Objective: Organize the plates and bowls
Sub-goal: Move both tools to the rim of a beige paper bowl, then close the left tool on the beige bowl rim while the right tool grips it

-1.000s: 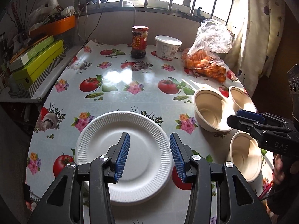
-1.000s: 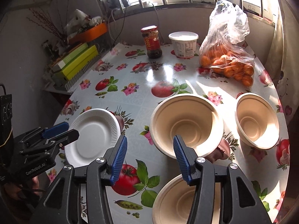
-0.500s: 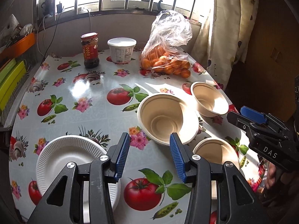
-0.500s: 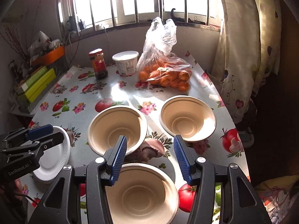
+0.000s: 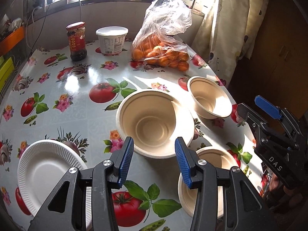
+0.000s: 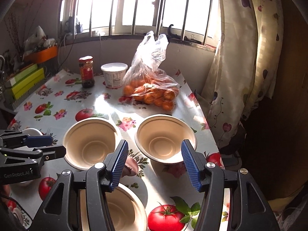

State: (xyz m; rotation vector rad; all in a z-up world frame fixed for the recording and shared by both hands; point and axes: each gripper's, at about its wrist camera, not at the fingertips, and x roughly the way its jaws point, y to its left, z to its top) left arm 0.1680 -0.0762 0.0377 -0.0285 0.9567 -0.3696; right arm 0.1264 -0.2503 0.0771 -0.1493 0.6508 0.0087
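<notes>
Three tan paper bowls stand on the fruit-print table. In the left wrist view these are a middle bowl (image 5: 154,119), a far right bowl (image 5: 209,98) and a near bowl (image 5: 217,157), which is half hidden by a finger. A white ridged plate (image 5: 46,169) lies at the lower left. My left gripper (image 5: 154,144) hovers open and empty at the middle bowl's near rim. My right gripper (image 6: 154,144) is empty, and its jaws are opening. It hangs over the near bowl (image 6: 123,211), and the far right bowl (image 6: 165,134) shows between its tips. The middle bowl (image 6: 90,142) sits just left of them.
At the back stand a dark jar (image 5: 76,42), a white lidded tub (image 5: 111,40) and a plastic bag of oranges (image 5: 161,53). A curtain (image 6: 240,57) hangs beyond the table's right edge. Green boxes (image 6: 25,80) and an orange tray (image 6: 41,53) fill the left shelf.
My left gripper has swung right, from over the white plate to the middle bowl. My right gripper has turned right to face the far right bowl, and its jaws stand wider.
</notes>
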